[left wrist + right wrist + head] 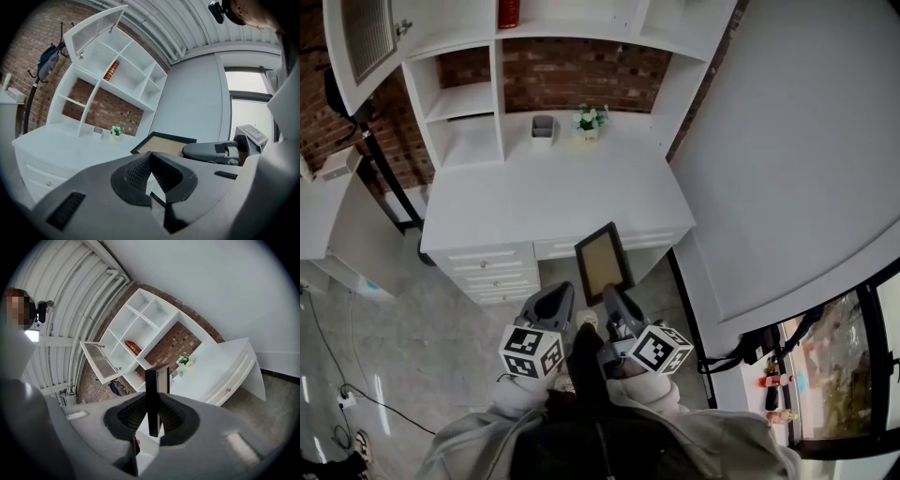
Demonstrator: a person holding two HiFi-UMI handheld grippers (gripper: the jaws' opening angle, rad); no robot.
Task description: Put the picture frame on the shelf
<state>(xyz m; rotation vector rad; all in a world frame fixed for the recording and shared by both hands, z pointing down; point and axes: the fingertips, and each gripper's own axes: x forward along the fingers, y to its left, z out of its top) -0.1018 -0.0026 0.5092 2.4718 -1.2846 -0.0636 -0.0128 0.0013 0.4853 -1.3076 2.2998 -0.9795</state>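
Two grippers before a white desk (553, 202), one carrying the picture frame.
At left, the left gripper (554, 302) has its jaws closed together on nothing. Beside it, the right gripper (615, 300) is clamped on the lower edge of the dark picture frame (604, 259) (tan panel showing), held in the air at the desk's front, well apart from the shelf unit (501, 89).
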